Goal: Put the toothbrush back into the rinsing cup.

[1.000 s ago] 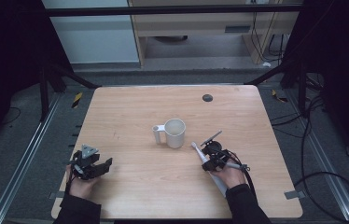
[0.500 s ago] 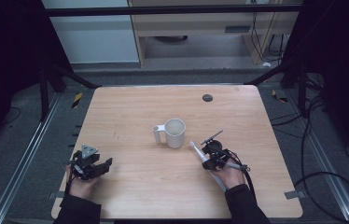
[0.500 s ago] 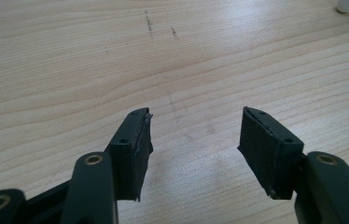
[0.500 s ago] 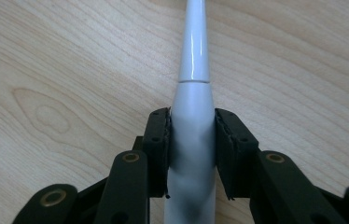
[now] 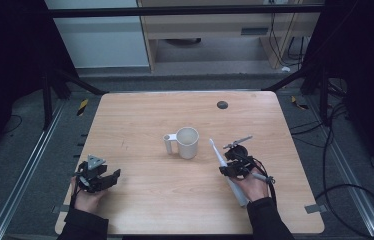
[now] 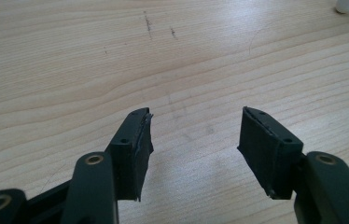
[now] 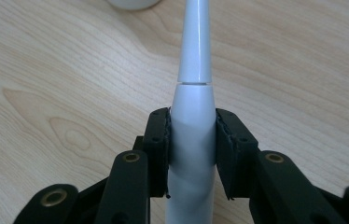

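The right claw (image 7: 192, 140) pinched the white, tapered plastic electric toothbrush (image 7: 193, 93), tip lifted just beside the white ceramic mug (image 5: 187, 142); dropping it in probably remained. The left claw (image 6: 193, 140) rested spread over the pale wooden counter (image 5: 140, 115).

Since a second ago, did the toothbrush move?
Yes. The toothbrush in the right claw tipped up, its tip closer to the mug.

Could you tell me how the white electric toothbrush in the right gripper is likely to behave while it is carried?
The toothbrush looks rigid, so it should not flex. Its smooth, tapered body may slip between the right gripper pads if the grip is light. Being long and round, it would probably roll if set down on the table.
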### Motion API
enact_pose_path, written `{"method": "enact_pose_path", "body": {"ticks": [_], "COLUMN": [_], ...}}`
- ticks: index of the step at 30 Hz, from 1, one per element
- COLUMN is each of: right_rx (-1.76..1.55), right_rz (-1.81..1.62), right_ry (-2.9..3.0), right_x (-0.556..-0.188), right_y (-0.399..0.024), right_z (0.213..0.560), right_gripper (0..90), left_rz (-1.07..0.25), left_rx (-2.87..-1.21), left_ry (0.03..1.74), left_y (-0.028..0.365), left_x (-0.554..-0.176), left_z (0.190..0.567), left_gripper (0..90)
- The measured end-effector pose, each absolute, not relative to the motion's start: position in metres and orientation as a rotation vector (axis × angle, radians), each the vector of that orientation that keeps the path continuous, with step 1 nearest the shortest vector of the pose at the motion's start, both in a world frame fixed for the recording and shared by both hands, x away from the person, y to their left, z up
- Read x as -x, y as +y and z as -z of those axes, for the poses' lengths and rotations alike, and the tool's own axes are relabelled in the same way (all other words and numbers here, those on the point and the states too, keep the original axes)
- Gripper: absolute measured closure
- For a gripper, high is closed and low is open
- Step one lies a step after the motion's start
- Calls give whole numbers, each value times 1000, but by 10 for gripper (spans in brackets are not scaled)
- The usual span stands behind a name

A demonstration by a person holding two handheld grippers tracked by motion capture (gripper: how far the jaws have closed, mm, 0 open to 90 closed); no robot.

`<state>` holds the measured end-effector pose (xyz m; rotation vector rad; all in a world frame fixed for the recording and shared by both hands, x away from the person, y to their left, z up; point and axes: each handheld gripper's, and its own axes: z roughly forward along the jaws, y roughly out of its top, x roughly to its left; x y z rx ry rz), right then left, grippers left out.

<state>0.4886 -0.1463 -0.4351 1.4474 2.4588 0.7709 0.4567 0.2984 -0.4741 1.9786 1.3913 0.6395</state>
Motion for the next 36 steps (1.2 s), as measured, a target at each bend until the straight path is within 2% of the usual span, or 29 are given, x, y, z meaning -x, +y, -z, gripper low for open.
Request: {"method": "enact_pose_path", "body": {"ticks": [20, 36], "right_rx": [-1368, -1288], "right_rz": [-1147, -1344], "right_ry": [2120, 1872], "right_x": [-476, -481], "right_y": [-165, -156], "right_z": [402, 382], "right_gripper": [676, 676], "left_rz": [-644, -645], "left_rx": [-1974, -1974], "left_ry": [1393, 1385], "left_y": [297, 297], "left_x": [-457, -457], "left_z": [474, 474], "left_gripper": [429, 430]}}
